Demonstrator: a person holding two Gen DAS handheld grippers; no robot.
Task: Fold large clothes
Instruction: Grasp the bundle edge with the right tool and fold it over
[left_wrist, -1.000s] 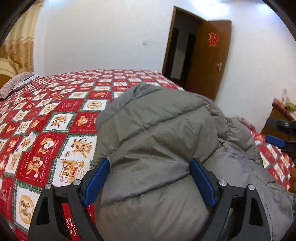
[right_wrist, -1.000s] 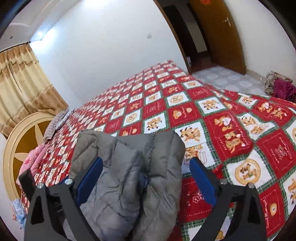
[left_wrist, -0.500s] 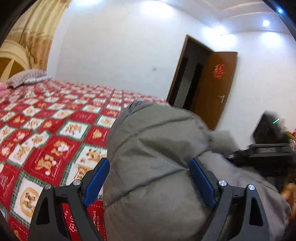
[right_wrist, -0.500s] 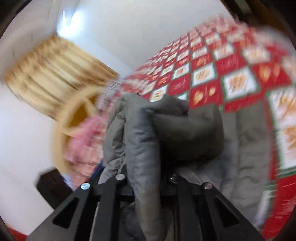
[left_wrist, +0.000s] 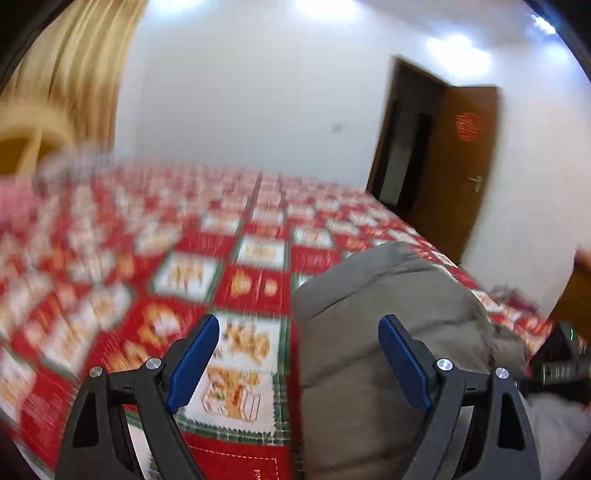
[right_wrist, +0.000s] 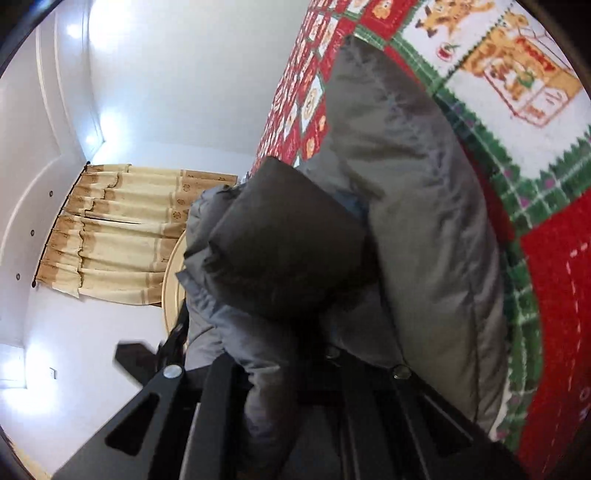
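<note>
While a second ago both grippers hung open over the grey puffer jacket (left_wrist: 388, 332), the right gripper (right_wrist: 295, 354) has now closed on a bunched fold of it and tipped sideways, lifting that part off the bed (left_wrist: 255, 280). The left gripper (left_wrist: 299, 350) stays wide open, holding nothing, and has drifted left, so the jacket now lies under its right finger only, on the near right of the quilt. A fold looks under way.
</note>
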